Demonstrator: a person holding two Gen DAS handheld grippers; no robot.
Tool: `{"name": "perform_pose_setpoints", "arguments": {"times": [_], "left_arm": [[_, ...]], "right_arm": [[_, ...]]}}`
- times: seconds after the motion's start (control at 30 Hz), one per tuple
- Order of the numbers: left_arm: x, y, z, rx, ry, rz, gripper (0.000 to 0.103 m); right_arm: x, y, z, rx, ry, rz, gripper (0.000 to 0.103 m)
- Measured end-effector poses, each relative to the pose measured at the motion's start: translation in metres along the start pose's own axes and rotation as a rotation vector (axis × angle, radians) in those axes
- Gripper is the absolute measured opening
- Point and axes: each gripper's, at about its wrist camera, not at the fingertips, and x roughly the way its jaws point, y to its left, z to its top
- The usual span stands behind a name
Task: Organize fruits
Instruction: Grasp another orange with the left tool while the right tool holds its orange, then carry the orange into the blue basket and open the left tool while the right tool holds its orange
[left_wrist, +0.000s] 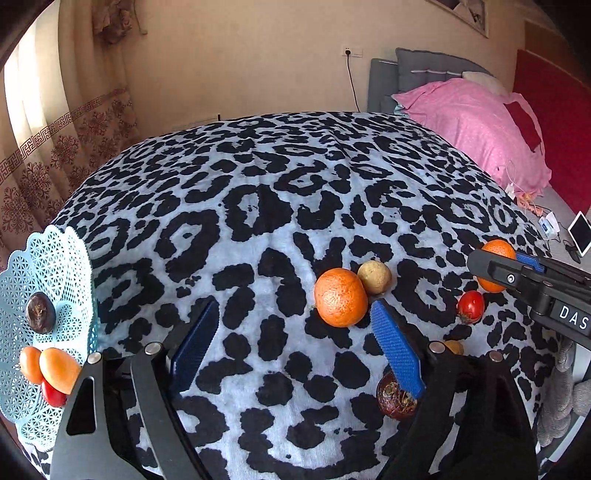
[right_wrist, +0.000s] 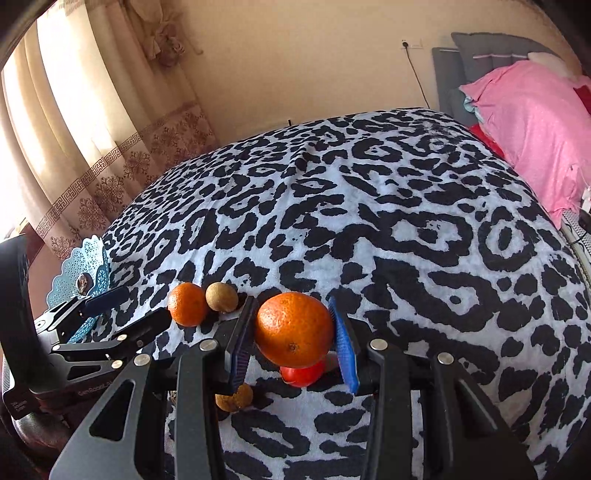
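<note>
- My right gripper (right_wrist: 291, 341): blue pads either side of a large orange (right_wrist: 293, 328); the left pad looks to touch the peel, a slight gap shows at the right pad, so I cannot tell if it is clamped.
- My left gripper (left_wrist: 295, 343): spread wide, nothing between its pads, over the leopard blanket (left_wrist: 258, 221).
- Second orange (left_wrist: 340, 297): on the blanket just beyond my left gripper's right pad, touching a tan round fruit (left_wrist: 375, 277).
- Red tomato (left_wrist: 471, 306): right of those, near the large orange.
- Dark wrinkled fruit (left_wrist: 395, 400): near, beside my left gripper's right finger.
- Blue basket (left_wrist: 22, 266): far left; holds a dark fruit, two small orange fruits, one red.
</note>
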Motion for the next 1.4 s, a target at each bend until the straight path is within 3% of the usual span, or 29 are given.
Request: {"name": "perform_pose_setpoints", "arguments": {"times": [0.47, 1.03, 1.23, 1.33, 1.4], "left_arm": [[0.035, -0.012, 0.008, -0.036, 0.069, -0.136, 0.04], [0.011, 0.003, 0.004, -0.058, 0.023, -0.107, 0.037], [0.002, 0.007, 0.004, -0.065, 0.009, -0.109, 0.03], [0.002, 0.008, 0.003, -0.071, 0.01, -0.109, 0.031], [0.003, 0.007, 0.002, -0.075, 0.016, -0.112, 0.036]], "right_arm": [[0.006, 0.0, -0.004, 0.006, 0.014, 0.012, 0.04], [0.002, 0.0, -0.003, 0.005, 0.002, 0.003, 0.04], [-0.002, 0.001, -0.002, 0.006, -0.008, -0.002, 0.04], [-0.004, 0.001, -0.002, 0.004, -0.008, -0.002, 0.04], [-0.004, 0.002, -0.003, 0.004, -0.006, -0.001, 0.04]]}}
